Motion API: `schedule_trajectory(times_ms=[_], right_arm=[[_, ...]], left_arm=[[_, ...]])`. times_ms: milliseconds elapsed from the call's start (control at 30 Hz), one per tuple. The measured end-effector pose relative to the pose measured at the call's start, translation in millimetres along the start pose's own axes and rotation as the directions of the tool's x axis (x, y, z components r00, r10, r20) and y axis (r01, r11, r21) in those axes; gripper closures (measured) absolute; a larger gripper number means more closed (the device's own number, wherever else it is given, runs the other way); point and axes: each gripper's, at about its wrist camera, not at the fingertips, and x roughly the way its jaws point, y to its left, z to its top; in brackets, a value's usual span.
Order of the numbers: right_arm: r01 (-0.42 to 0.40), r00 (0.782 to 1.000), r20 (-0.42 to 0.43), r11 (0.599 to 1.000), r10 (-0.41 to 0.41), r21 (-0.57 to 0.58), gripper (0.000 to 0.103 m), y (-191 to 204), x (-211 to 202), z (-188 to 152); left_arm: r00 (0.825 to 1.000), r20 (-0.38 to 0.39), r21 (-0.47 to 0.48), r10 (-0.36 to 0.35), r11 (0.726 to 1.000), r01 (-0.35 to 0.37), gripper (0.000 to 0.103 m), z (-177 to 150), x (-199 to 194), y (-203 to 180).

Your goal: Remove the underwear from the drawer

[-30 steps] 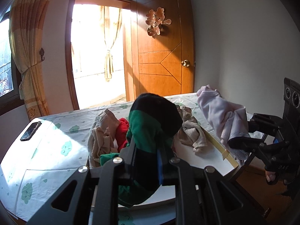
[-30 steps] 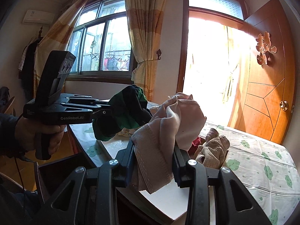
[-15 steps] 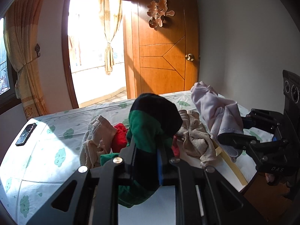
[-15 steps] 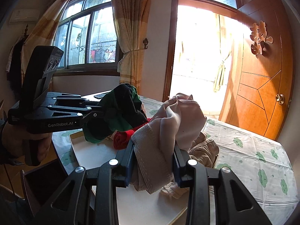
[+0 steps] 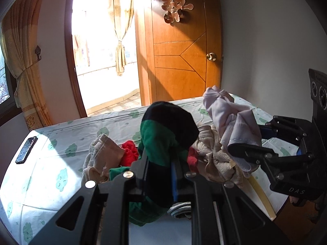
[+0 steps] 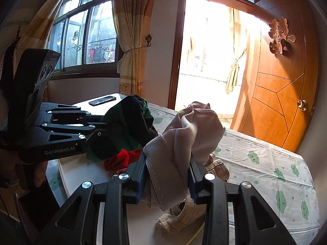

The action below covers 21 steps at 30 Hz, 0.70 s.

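My left gripper is shut on a black-and-green underwear that bunches up above its fingers. From the right wrist view the same gripper and garment hang over the white surface. My right gripper is shut on a pale pink underwear with a ribbed waistband. In the left wrist view it holds that garment up at the right. Below both lies a pile of underwear: beige pieces, a red one and another beige heap.
A bed sheet with green cloud prints spreads ahead, with a phone on its far left corner. A white board with a yellow edge lies under the grippers. A wooden door and a bright doorway stand behind. A dark open box sits low left.
Both grippers have moved forward over the white board toward the pile on the bed, each still holding its garment. The pile looks nearer.
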Motion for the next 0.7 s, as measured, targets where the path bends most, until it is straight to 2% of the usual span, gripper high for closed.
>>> schedule_trajectory(times_ms=[433,700], right_arm=[[0.028,0.996,-0.083,0.999,-0.027,0.022,0.065,-4.0,36.7,0.8],[0.03,0.991,-0.132,0.999,-0.026,0.031,0.065,-3.5,50.3,-3.1]], left_arm=[[0.994,-0.093,0.025,0.058,0.998,-0.056,0.088,11.6,42.7,-12.9],[0.986,-0.149,0.013,0.069,0.998,-0.068,0.088,10.9,64.9,-10.2]])
